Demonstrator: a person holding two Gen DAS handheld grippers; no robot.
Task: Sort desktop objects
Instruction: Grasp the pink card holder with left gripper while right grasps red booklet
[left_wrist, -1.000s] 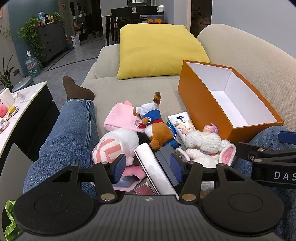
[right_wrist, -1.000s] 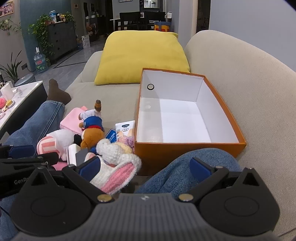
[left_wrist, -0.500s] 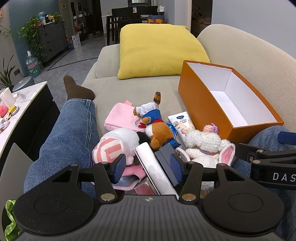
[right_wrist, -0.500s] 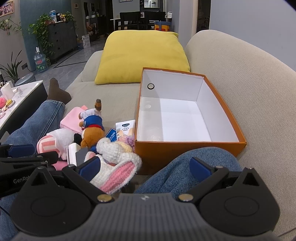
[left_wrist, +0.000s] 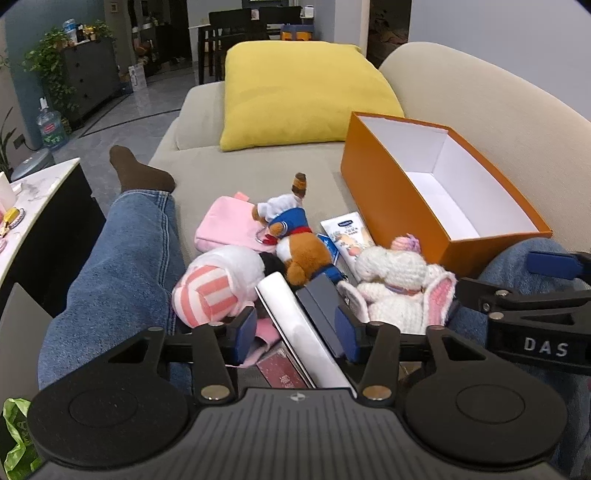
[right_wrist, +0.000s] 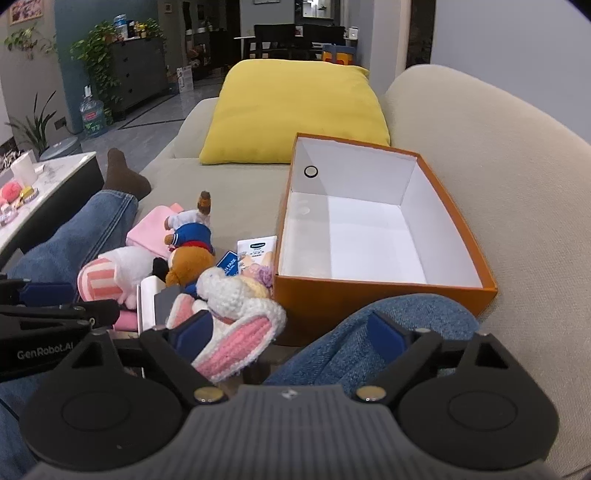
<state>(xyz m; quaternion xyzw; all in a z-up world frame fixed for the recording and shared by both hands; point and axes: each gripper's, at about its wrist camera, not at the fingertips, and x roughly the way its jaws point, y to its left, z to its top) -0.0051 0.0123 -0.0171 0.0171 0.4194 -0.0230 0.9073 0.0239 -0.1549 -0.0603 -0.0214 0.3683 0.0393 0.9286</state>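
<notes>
The orange box (right_wrist: 384, 295) sits open on the sofa (right_wrist: 498, 184), white inside, nothing visible in it. Left of the box lies the heap: crocheted rabbit (left_wrist: 399, 288), brown plush dog (left_wrist: 299, 251), striped plush (left_wrist: 218, 288), pink pouch (left_wrist: 225, 225), white packet (left_wrist: 347, 236).

Left gripper (left_wrist: 295, 328): jaws closing around a white slab (left_wrist: 303, 332) and dark case (left_wrist: 321, 302), narrower than a second ago; pads not visibly pressing.

Right gripper (right_wrist: 288, 332): wide apart, closing slightly, rabbit ear and a denim knee (right_wrist: 388, 321) between, nothing gripped.
</notes>
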